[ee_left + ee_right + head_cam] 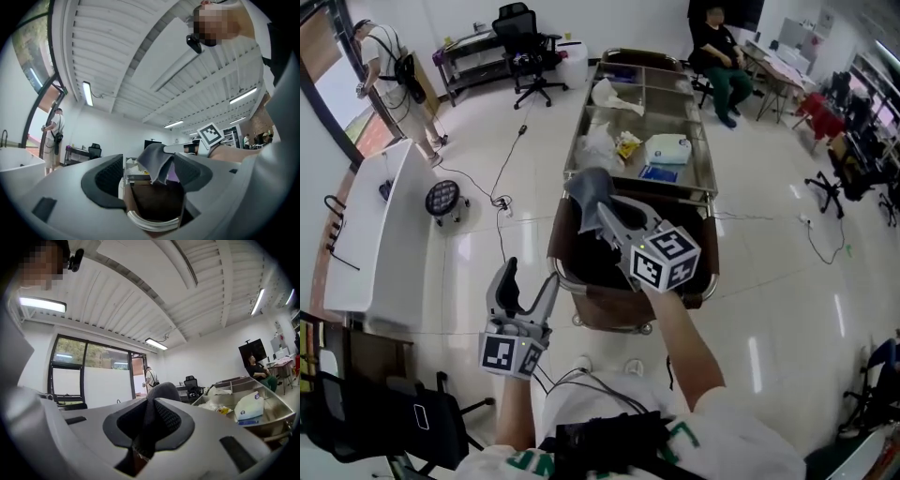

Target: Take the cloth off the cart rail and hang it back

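Observation:
A grey cloth (586, 192) hangs pinched in my right gripper (605, 214), lifted above the near end of the steel cart (705, 192). Under it are the cart's chrome end rail (565, 278) and a brown bag (581, 253). In the right gripper view the right gripper (150, 420) is shut, with the cloth (159, 392) bunched between its pads. My left gripper (530, 281) is open and empty, low and to the left of the rail. From the left gripper (147, 176) I see the cloth (157, 161) drooping above the rail (152, 221).
The cart top holds a white device (667, 148), plastic bags (609, 94) and small packets. A white table (375, 234) stands at the left and a black chair (403, 412) at the lower left. One person stands at the far left (389, 66); another sits at the back (722, 52). Cables (502, 187) cross the floor.

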